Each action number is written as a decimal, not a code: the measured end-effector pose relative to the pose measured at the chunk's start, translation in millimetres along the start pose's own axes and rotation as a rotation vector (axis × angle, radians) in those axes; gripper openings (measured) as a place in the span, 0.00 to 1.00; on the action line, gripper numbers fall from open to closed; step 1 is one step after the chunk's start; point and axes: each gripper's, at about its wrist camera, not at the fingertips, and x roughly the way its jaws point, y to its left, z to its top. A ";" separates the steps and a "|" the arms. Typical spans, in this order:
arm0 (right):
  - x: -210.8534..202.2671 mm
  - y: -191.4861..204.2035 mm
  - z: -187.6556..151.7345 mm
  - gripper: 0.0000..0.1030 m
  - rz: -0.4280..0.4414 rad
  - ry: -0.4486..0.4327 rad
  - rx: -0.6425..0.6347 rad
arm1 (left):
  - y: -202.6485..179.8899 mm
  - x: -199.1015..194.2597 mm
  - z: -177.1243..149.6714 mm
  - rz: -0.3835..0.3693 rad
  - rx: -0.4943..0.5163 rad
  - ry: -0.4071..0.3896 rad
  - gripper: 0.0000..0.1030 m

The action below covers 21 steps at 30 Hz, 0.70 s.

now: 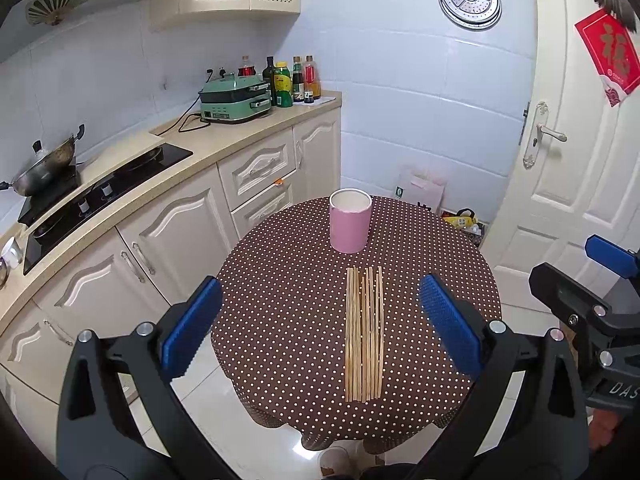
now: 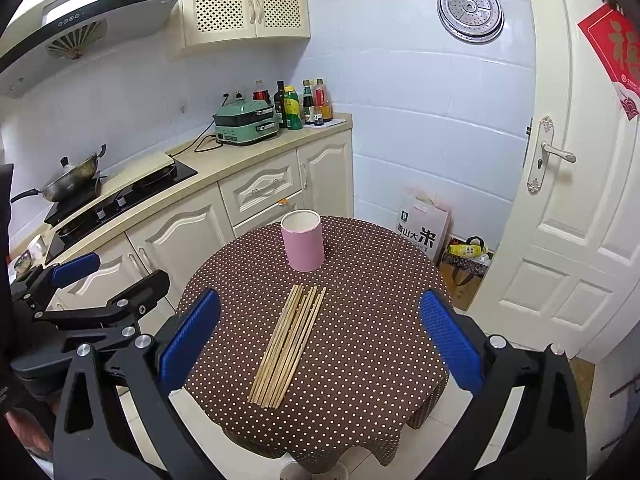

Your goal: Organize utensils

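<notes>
On the dotted table [image 1: 280, 320]: one pink cup [image 1: 349, 221], roughly ten chopsticks [image 1: 364, 334]; both grippers' jaws wide, empty

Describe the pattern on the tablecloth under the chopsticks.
Dark brown with small white polka dots; the tablecloth shows best in the right wrist view.

Bare tablecloth [image 1: 280, 320] around chopsticks [image 1: 364, 336]; pink cup [image 1: 349, 224] just beyond.

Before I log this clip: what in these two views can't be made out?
- Pink cup: its bottom inside is hidden by its own wall, both views.
- Chopsticks: exact count unclear, they overlap, both views.
- Table: legs hidden by the cloth.
- Left gripper and right gripper: handles cut off by the bottom edge.
</notes>
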 end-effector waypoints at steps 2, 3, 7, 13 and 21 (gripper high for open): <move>-0.4 1.2 -0.5 0.93 -0.008 -0.001 -0.009 | -0.2 0.1 0.1 -0.002 0.001 -0.001 0.94; -1.7 1.9 -1.2 0.93 -0.016 -0.011 -0.020 | -0.8 0.2 0.3 -0.003 0.001 -0.001 0.94; -1.9 3.2 -2.1 0.93 -0.026 -0.010 -0.031 | -0.8 1.1 1.1 -0.008 -0.003 -0.002 0.94; 1.5 1.5 0.3 0.93 0.005 0.027 0.012 | -1.6 3.9 2.4 -0.013 -0.012 -0.003 0.94; 2.4 0.9 0.4 0.93 0.007 0.021 0.014 | -3.2 4.7 0.5 -0.016 -0.008 -0.003 0.94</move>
